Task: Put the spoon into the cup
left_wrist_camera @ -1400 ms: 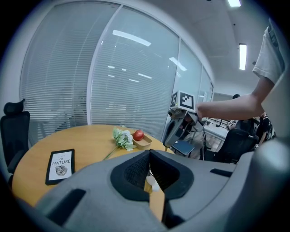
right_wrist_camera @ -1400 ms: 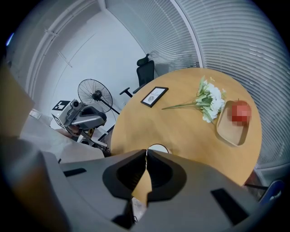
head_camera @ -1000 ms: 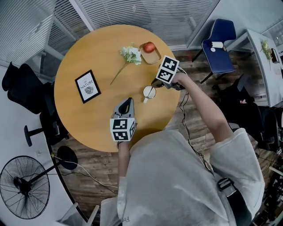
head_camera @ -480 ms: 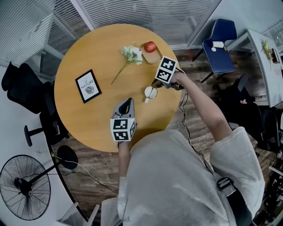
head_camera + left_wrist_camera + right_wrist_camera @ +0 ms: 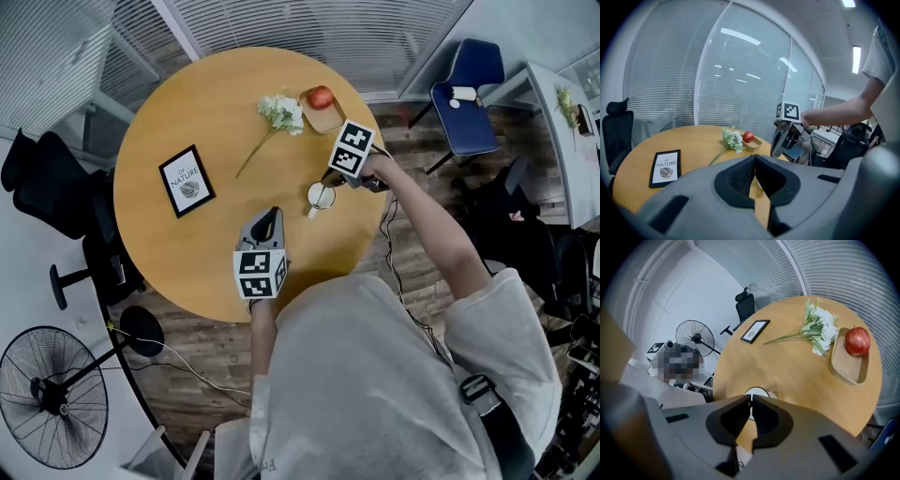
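– Round wooden table [image 5: 187, 112]. What's nearest?
– Left gripper [image 5: 272, 214], jaws together, nothing between them.
– And beyond it?
– White cup [image 5: 312, 194] with the spoon [image 5: 322, 192] standing in it, and the right gripper [image 5: 328, 180] pinched on the handle. Farther off are flowers [image 5: 279, 112] and an apple [image 5: 321, 96].
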